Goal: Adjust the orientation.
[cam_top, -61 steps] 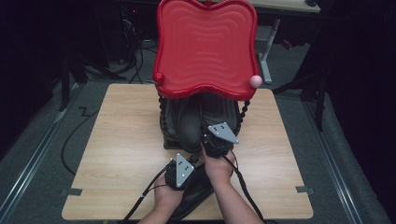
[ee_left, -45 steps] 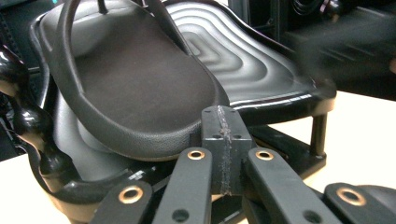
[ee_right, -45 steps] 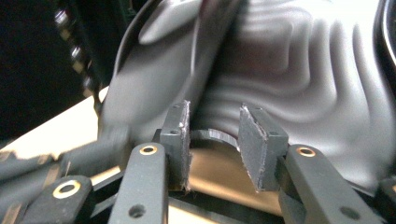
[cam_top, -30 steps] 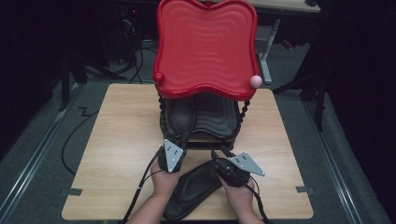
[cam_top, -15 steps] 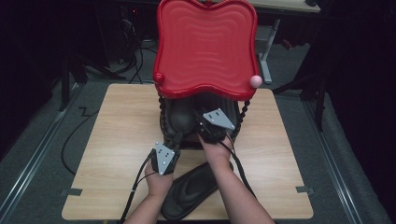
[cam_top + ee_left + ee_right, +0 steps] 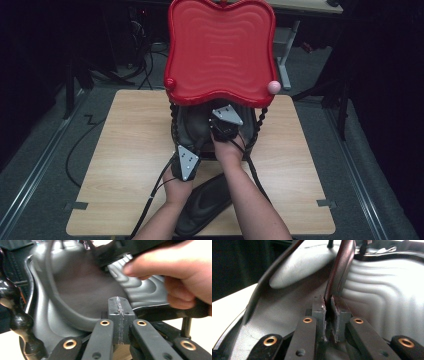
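Note:
A tiered stand has a red wavy tray [image 6: 220, 50] on top and a grey wavy tray [image 6: 192, 125] beneath it, between black beaded posts [image 6: 259, 122]. My right gripper [image 6: 327, 301] reaches under the red tray and is shut on a thin dark strip [image 6: 338, 272] that rises edge-on over the grey tray [image 6: 387, 295]. My left gripper [image 6: 119, 307] is at the stand's front left, jaws pressed together with nothing seen between them, just before the grey tray's rim [image 6: 75, 290]. The person's right hand [image 6: 175, 267] shows in the left gripper view.
A loose dark grey tray [image 6: 207, 202] lies on the wooden table [image 6: 130, 150] at the front, partly under the forearms. A pink ball [image 6: 273, 87] and a red ball [image 6: 170, 83] cap the posts. A beaded post [image 6: 17, 322] stands close to my left gripper.
Both grippers have left the loose tray at the table's front and moved forward to the stand. The right one has gone further in under the red tray.

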Tool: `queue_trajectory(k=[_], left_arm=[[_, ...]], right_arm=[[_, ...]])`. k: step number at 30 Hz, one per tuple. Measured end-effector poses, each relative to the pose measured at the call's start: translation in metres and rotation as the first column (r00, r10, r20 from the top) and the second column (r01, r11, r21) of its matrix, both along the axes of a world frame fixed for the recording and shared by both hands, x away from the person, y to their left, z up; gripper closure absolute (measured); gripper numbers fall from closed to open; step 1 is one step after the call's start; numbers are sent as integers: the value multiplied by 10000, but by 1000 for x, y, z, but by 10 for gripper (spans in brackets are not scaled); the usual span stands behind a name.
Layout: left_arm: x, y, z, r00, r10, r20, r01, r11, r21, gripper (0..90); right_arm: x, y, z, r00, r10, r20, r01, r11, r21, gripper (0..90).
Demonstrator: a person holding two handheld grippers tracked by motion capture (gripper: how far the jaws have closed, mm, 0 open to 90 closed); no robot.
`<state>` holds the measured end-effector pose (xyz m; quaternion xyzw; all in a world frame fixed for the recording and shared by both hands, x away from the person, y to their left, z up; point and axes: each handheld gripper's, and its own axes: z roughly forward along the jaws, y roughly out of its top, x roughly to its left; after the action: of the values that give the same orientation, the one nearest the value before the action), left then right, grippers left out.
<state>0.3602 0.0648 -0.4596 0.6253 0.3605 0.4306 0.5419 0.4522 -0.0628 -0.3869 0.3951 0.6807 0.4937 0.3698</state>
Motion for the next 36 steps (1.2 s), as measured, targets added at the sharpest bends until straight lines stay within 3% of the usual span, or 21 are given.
queue_trajectory(k=[3, 6, 9, 13, 16, 20, 23, 26, 29, 32, 34, 36], left_arm=[[0, -3, 0, 10000, 28, 89, -31, 9995, 299, 900], [5, 0, 1, 9994, 309, -173, -309, 9995, 29, 900], [11, 5, -1, 9984, 367, -439, -374, 9992, -147, 899], [11, 5, 0, 9986, 282, -446, -296, 9991, -308, 889], [3, 4, 3, 9996, 15, -273, -27, 9990, -444, 825], [-18, 9, 7, 9994, -324, 92, 329, 9980, -537, 734], [-39, 22, 6, 9991, -416, 36, 417, 9975, -568, 654], [-65, 42, 0, 9990, -339, -280, 319, 9972, -670, 597], [-92, 63, -13, 9963, -223, -832, 181, 9986, -501, 567], [-115, 79, -28, 9946, 44, -1035, -55, 9999, -105, 550], [-119, 85, -31, 9924, 99, -1229, -123, 9997, -189, 546], [-118, 90, -28, 9917, 103, -1279, -158, 9990, -424, 533]], right_arm=[[1, -4, -1, 10000, 68, -68, -68, 10000, -28, 811], [-1, -5, -1, 9998, 130, -133, -129, 9999, 110, 722], [-9, -10, -4, 9997, 214, -128, -211, 9995, 241, 694], [-29, -25, -11, 9993, 367, -23, -366, 9985, 400, 669], [-49, -42, -19, 9985, 547, 67, -550, 9970, 539, 626], [-81, -70, -32, 9961, 878, 43, -879, 9936, 714, 552], [-106, -90, -48, 9914, 1282, -247, -1265, 9900, 617, 522], [-126, -107, -65, 9854, 1549, -710, -1510, 9869, 568, 501], [-140, -118, -78, 9761, 1811, -1200, -1786, 9834, 316, 486], [-150, -124, -90, 9664, 1964, -1659, -1961, 9804, 183, 473], [-156, -125, -96, 9550, 2125, -2070, -2116, 9770, 269, 461], [-165, -124, -99, 9498, 2263, -2159, -2276, 9736, 191, 462]])
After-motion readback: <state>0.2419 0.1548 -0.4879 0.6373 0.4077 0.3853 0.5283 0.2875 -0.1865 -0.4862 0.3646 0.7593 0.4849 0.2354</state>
